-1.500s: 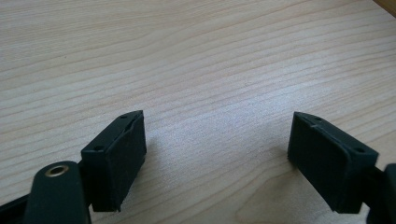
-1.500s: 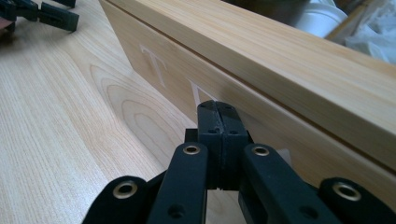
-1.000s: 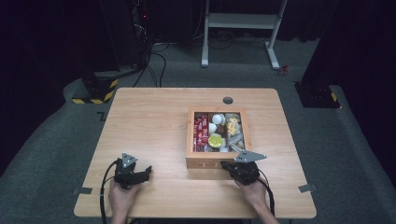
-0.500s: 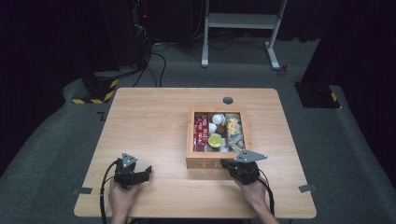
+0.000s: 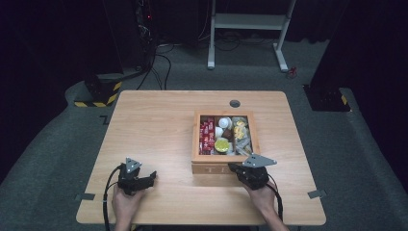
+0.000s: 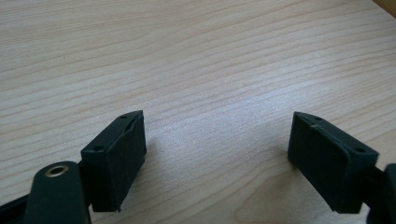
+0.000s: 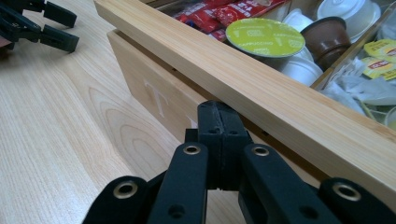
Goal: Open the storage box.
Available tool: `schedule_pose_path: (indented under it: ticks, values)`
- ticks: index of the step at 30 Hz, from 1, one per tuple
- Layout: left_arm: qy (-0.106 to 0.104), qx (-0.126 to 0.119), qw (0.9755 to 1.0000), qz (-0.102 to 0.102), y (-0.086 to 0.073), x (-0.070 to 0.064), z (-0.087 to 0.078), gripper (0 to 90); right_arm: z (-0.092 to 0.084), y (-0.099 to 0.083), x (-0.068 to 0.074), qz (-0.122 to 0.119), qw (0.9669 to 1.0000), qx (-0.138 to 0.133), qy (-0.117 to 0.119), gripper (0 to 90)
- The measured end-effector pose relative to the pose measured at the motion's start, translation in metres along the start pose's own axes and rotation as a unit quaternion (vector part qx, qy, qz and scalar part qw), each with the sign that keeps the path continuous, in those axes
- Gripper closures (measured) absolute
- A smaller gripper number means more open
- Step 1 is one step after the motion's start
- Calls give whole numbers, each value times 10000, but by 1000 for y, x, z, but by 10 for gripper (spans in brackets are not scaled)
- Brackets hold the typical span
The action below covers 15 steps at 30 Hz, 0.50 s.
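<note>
Down at the near edge of the table (image 5: 144, 115), the wooden tea box (image 5: 223, 167) sits right of centre. Against its front wall the right gripper (image 7: 219, 122) rests, jaws clenched on nothing. Well left of the box, the left gripper (image 6: 217, 154) lies with jaws spread, empty.

No shift seen vs. a sec ago. Same spots for L black two-jaw gripper (image 5: 151, 177) on pale wooden table (image 5: 159, 125) & R black two-jaw gripper (image 5: 234, 168) at front wall of open wooden compartment box (image 5: 211, 168). Jaw gaps unchanged too.
</note>
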<state>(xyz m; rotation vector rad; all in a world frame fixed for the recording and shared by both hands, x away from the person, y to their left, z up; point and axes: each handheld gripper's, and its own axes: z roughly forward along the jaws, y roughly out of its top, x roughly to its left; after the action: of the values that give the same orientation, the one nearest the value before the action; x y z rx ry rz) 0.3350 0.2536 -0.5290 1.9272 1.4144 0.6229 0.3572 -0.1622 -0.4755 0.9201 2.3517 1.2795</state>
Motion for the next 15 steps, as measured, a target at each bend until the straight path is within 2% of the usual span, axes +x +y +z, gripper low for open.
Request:
schedule_pose_path:
  ticks: [9, 13, 15]
  values:
    - [-4, -1, 10000, 5, 0, 0, 0, 195, -8, 1, -6, 94, 9999, -35, -97, 900]
    - [-7, 0, 10000, 15, 0, 0, 0, 195, -12, 5, -8, 41, 9997, -35, -247, 900]
    - [-13, -1, 10000, 24, 0, 0, 0, 195, -14, 5, -12, 125, 9995, -60, -284, 900]
